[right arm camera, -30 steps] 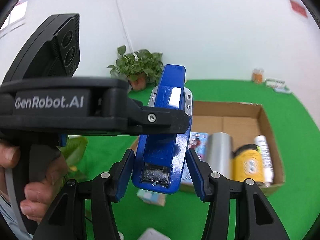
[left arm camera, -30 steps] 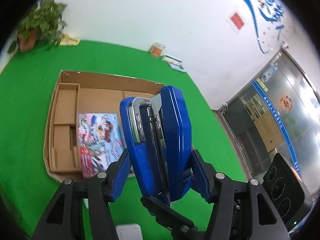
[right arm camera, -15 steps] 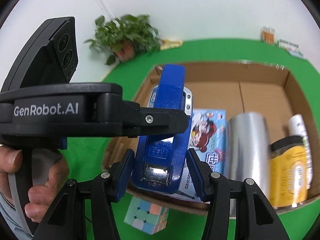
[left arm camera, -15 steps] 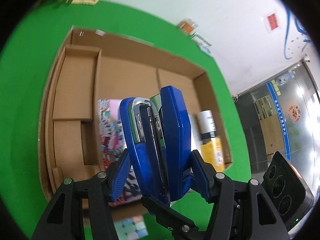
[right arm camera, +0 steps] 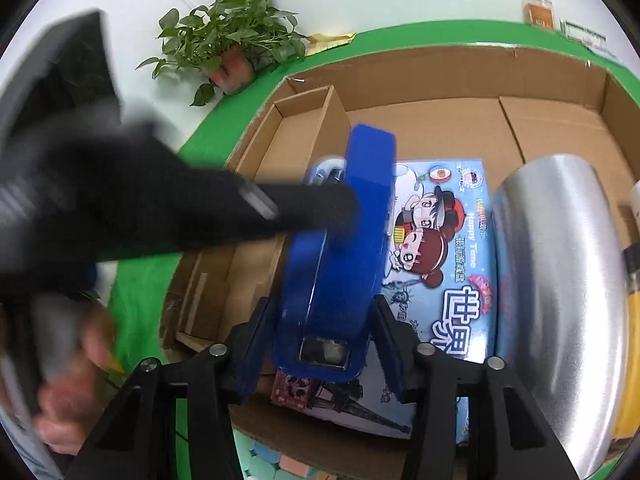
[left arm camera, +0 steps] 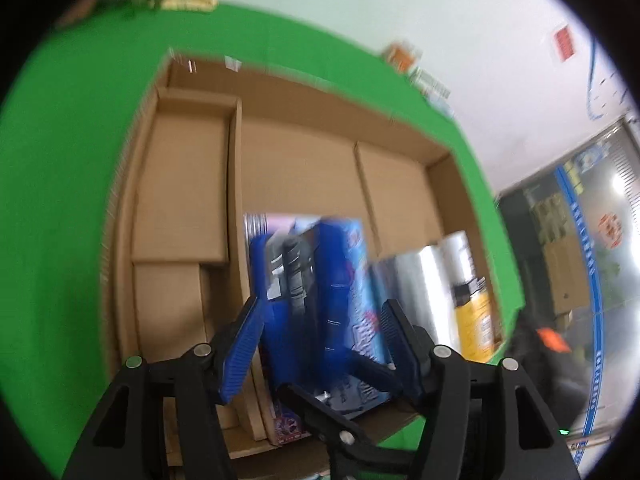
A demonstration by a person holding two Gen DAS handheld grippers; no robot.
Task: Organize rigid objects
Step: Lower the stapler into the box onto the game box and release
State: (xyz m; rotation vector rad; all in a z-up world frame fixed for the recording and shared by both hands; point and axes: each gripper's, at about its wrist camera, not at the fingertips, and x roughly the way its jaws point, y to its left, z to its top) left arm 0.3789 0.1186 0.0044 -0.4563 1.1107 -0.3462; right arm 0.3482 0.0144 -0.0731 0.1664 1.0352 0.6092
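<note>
A blue stapler (right arm camera: pixel 340 256) stands upright over the open cardboard box (right arm camera: pixel 440 64), just above the picture box (right arm camera: pixel 444 240) lying inside. My right gripper (right arm camera: pixel 320 344) has its blue pads beside the stapler's base; whether they still touch it I cannot tell. My left gripper (left arm camera: pixel 320 336) sits around the stapler (left arm camera: pixel 304 296) in the left wrist view, with gaps at both pads, and it is motion-blurred. The left gripper's body crosses the right wrist view at the left.
In the box lie a silver cylinder (right arm camera: pixel 560 300), a yellow jar (left arm camera: pixel 476 320) and cardboard dividers (left arm camera: pixel 188 184). A puzzle cube (right arm camera: pixel 272 464) lies on the green cloth in front of the box. A potted plant (right arm camera: pixel 228 48) stands at the back left.
Both grippers have carried the stapler down over the box. The left gripper's pads have come apart from the stapler, which now sits lower between them. The left gripper blurs as it moves.
</note>
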